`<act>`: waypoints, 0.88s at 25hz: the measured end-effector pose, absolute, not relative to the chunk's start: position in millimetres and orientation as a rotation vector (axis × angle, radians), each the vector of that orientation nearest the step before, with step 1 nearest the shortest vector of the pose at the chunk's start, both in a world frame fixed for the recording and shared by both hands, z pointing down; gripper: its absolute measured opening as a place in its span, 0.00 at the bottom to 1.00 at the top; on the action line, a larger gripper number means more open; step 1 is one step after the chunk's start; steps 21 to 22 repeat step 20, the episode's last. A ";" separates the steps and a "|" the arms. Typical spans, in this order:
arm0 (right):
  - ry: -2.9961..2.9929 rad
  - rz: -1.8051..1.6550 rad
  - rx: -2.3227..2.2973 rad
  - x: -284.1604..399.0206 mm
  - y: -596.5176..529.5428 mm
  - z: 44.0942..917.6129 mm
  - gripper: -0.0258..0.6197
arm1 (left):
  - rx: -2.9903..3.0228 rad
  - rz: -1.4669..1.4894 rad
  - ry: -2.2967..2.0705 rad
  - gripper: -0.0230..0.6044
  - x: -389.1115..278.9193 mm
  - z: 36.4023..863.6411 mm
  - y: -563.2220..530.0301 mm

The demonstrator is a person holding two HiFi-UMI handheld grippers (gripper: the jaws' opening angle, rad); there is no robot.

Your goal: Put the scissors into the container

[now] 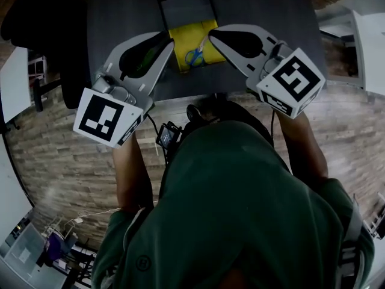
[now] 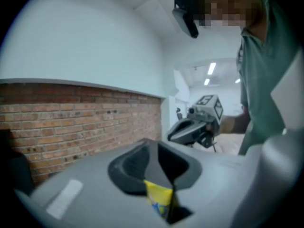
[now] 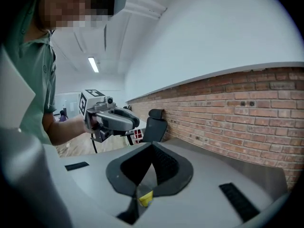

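Note:
A yellow container (image 1: 180, 44) lies on the dark table (image 1: 120, 17), and the blue-handled scissors (image 1: 194, 57) rest inside it. Both grippers are held up above the table's near edge, one on each side of the container. My left gripper (image 1: 167, 36) points in from the left and my right gripper (image 1: 212, 35) from the right. In the left gripper view the left gripper (image 2: 157, 145) has its jaw tips together with nothing between them, and a strip of the yellow container (image 2: 159, 196) shows below them. The right gripper (image 3: 152, 147) looks the same, its tips touching over a yellow patch (image 3: 146, 198).
A grey box (image 1: 185, 8) sits on the table behind the container. A black office chair (image 1: 36, 17) stands at the table's left. A brick wall (image 3: 247, 108) runs behind the table. Wooden floor (image 1: 72, 155) lies below me.

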State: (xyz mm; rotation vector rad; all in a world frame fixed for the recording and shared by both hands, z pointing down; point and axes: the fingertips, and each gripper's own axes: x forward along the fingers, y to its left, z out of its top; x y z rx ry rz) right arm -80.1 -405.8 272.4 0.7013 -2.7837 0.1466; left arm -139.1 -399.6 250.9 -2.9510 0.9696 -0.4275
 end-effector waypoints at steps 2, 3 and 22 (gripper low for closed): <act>-2.796 0.130 0.708 -80.9 -398.6 263.4 0.05 | -2.946 -0.360 0.976 0.11 -145.6 237.3 -387.9; -2.800 0.119 0.711 -80.7 -395.1 259.1 0.05 | -2.939 -0.337 0.978 0.11 -148.0 231.6 -382.2; -2.799 0.017 0.781 -79.7 -347.9 222.5 0.05 | -2.931 -0.290 0.952 0.11 -170.9 226.9 -316.0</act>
